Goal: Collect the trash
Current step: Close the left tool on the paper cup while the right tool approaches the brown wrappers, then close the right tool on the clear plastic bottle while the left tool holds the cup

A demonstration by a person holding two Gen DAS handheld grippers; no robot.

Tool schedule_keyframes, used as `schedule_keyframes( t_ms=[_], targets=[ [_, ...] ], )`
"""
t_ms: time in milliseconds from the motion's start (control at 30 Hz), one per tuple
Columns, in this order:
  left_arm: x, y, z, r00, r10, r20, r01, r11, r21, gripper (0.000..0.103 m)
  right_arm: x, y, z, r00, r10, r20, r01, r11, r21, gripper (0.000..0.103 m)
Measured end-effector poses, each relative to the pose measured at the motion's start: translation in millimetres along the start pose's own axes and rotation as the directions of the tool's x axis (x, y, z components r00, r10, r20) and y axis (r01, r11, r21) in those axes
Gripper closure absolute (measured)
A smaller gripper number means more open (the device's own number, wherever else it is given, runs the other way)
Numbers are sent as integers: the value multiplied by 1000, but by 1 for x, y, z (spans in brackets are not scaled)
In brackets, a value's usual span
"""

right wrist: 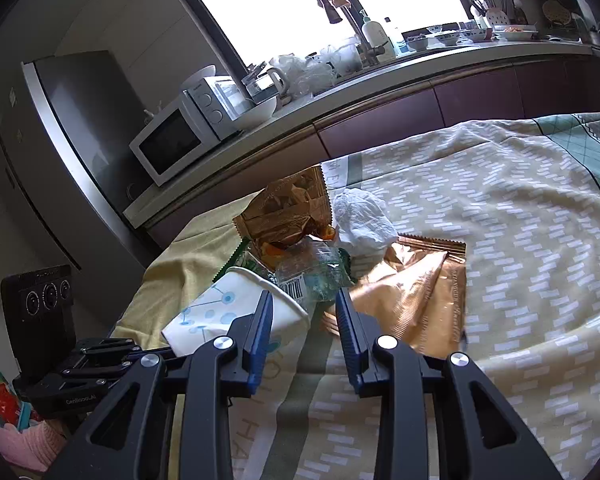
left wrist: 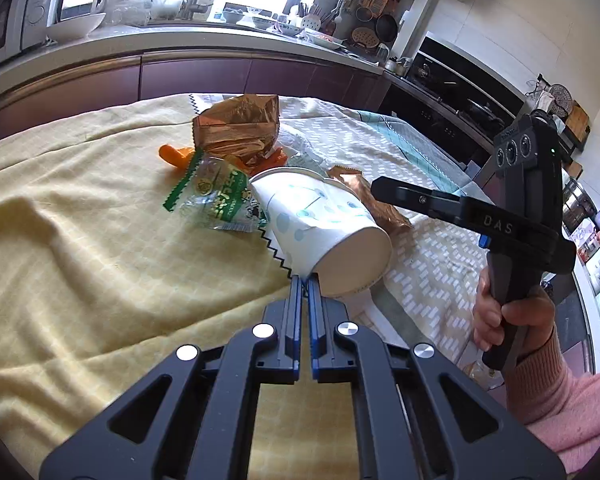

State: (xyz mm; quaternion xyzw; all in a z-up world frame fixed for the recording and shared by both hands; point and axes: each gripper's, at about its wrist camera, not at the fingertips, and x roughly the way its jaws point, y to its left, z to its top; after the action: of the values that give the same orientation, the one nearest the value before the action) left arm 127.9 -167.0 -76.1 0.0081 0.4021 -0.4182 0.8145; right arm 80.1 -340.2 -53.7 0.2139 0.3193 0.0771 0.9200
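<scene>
Left claw [left wrist: 305, 280] fully closed, pinching the base rim of the paper cup [left wrist: 320, 224], cup tipped on its side with mouth facing the trash pile, over the middle of the bench where the yellow cloth [left wrist: 80, 240] meets the patterned cloth [right wrist: 520, 240]. Left of the cup mouth: green-edged clear wrapper [left wrist: 216, 196], orange scrap [left wrist: 174, 154] behind it. Brown foil bag [left wrist: 240, 126] towards the far edge of the bench. Crumpled white tissue [right wrist: 360, 216] just right of the brown bag. Copper foil wrapper [right wrist: 420, 292] lies flat right of the cup. Right claw [right wrist: 304, 308] partly open, nothing between the pads, tips just beside the cup mouth and the copper wrapper; person's hand [left wrist: 512, 316], pink sleeve, grips its handle
</scene>
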Motion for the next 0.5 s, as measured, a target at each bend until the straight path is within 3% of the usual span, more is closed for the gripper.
schedule_keyframes(
  t_ms=[267, 367, 500],
  targets=[
    [-60, 32, -28, 995, 75, 60, -72, 996, -48, 99, 27, 28, 11, 999, 37, -30, -39, 997, -63, 68],
    [-80, 46, -38, 989, 120, 82, -114, 990, -82, 99, 34, 26, 16, 1000, -21, -20, 20, 998, -59, 54],
    [-102, 64, -49, 981, 169, 98, -156, 980, -126, 99, 48, 13, 19, 995, -88, -48, 86, 995, -50, 54]
  ],
)
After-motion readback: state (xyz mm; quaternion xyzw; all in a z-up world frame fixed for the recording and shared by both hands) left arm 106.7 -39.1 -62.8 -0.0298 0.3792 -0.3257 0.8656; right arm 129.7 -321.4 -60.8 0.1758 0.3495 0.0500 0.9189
